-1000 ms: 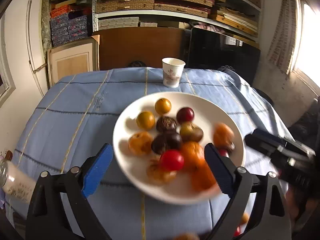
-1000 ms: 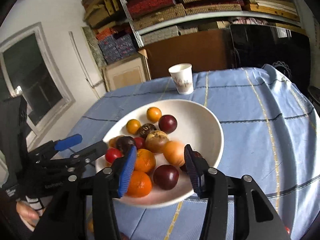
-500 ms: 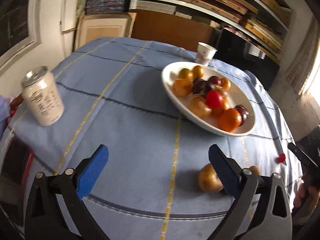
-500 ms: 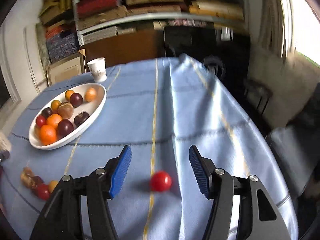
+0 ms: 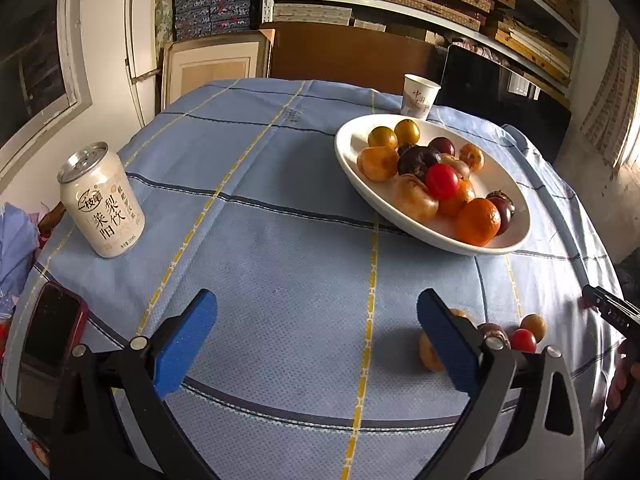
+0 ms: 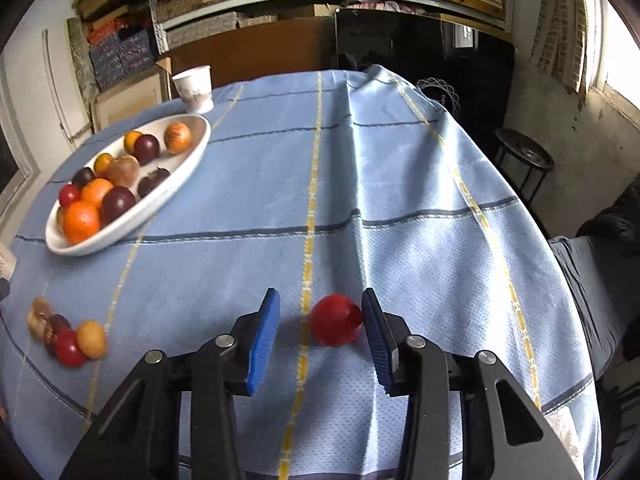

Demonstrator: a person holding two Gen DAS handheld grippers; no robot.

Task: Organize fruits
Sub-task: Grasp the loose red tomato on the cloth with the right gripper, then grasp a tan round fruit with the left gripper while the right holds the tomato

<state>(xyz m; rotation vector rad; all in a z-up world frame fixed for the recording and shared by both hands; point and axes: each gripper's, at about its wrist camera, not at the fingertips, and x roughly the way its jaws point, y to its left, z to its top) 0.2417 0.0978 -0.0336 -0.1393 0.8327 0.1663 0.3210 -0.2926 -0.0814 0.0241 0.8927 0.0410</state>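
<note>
The right gripper (image 6: 320, 338) is closing its fingers around a red cherry tomato (image 6: 335, 320) lying on the tabletop (image 6: 400, 200), touching the right-hand finger. Small, smooth, squashable: grip its middle gently. The left gripper's (image 5: 316, 340) fingers are wide apart, empty.

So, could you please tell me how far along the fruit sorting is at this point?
Done: most fruit sits piled on the plate. In hand: the right hand-held gripper is closing around a red fruit on the cloth; only one pad seems to touch it. The left hand-held gripper is open and empty. Left: a small cluster of loose fruit near the table edge, besides that red one.
</note>
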